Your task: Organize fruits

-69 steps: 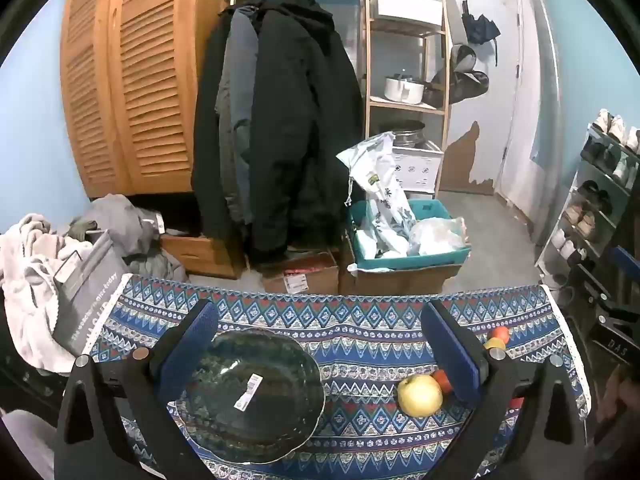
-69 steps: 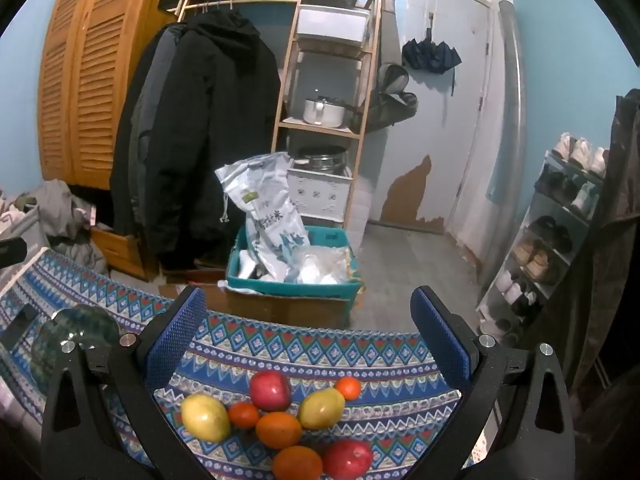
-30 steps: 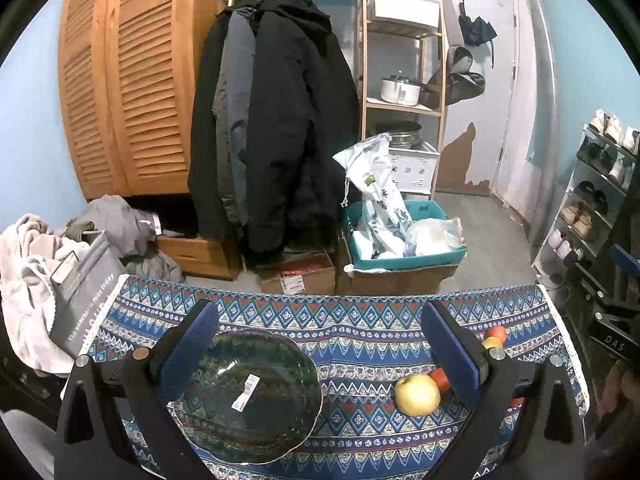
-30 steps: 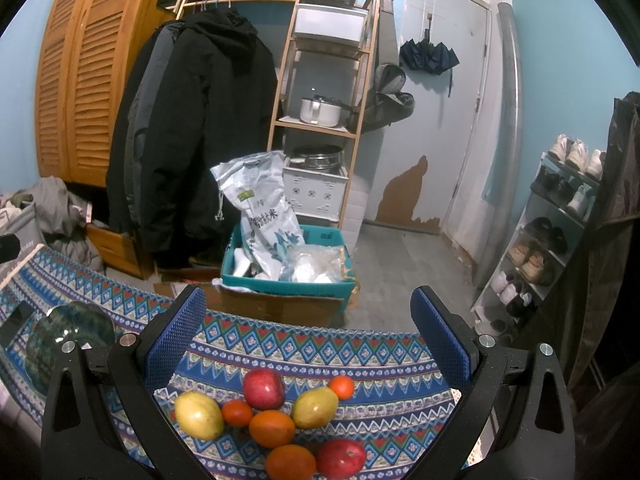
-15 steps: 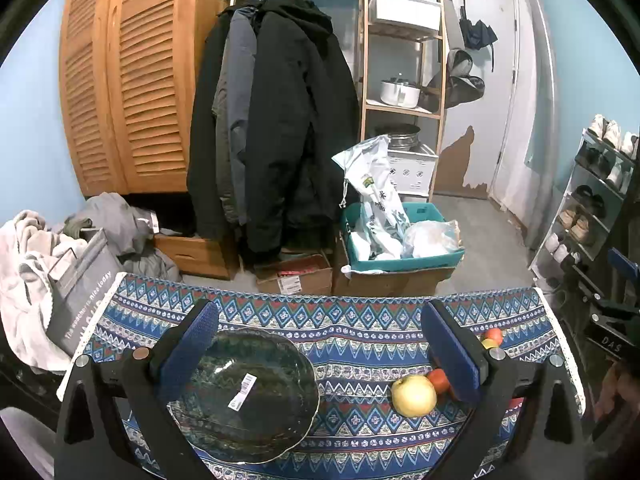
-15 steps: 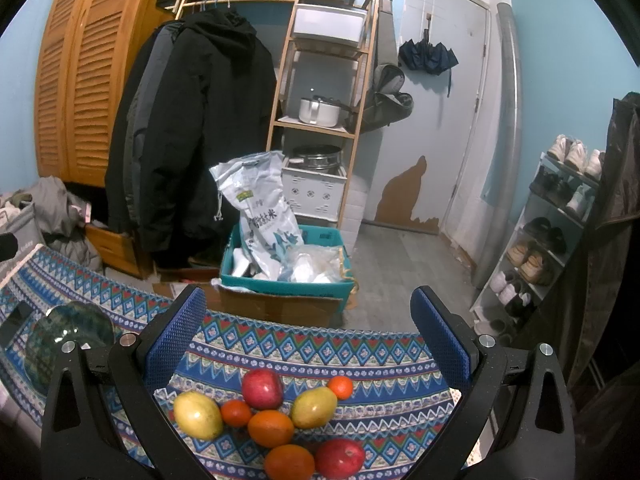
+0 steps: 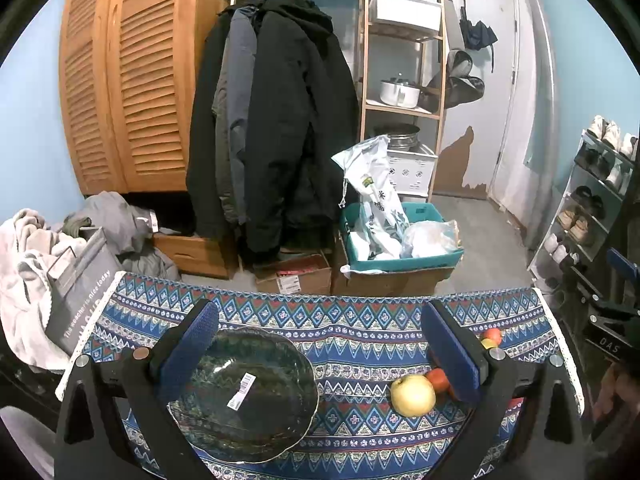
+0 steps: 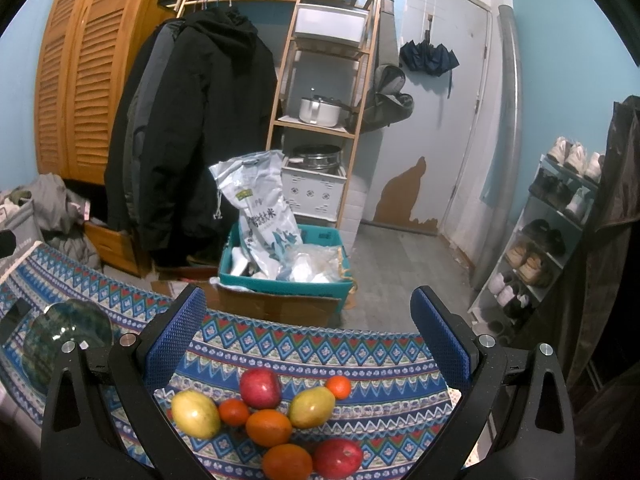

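A dark green glass bowl [image 7: 244, 394] with a white sticker rests on the patterned cloth under my left gripper [image 7: 322, 354], which is open and holds nothing. The same bowl [image 8: 66, 340] shows far left in the right wrist view. Several fruits lie in a cluster beneath my open right gripper [image 8: 316, 350]: a yellow apple [image 8: 195, 414], a red apple [image 8: 260, 388], a mango-like yellow fruit [image 8: 312, 401], oranges [image 8: 269, 427] and another red apple [image 8: 338, 458]. In the left wrist view the yellow apple [image 7: 413, 395] sits by the right finger, which hides most other fruits.
A blue patterned cloth [image 7: 360, 328] covers the table; its far edge drops to the floor. Beyond stand a teal bin [image 8: 286, 280] on cardboard, hanging coats [image 7: 276, 128], a wooden shelf [image 8: 324, 92] and a shoe rack [image 8: 552, 232]. A grey bag [image 7: 80, 284] leans at the table's left.
Both views have shifted only slightly; the fruits sit a touch lower and leftward in frame. Both grippers stay open and nothing on the table has moved.
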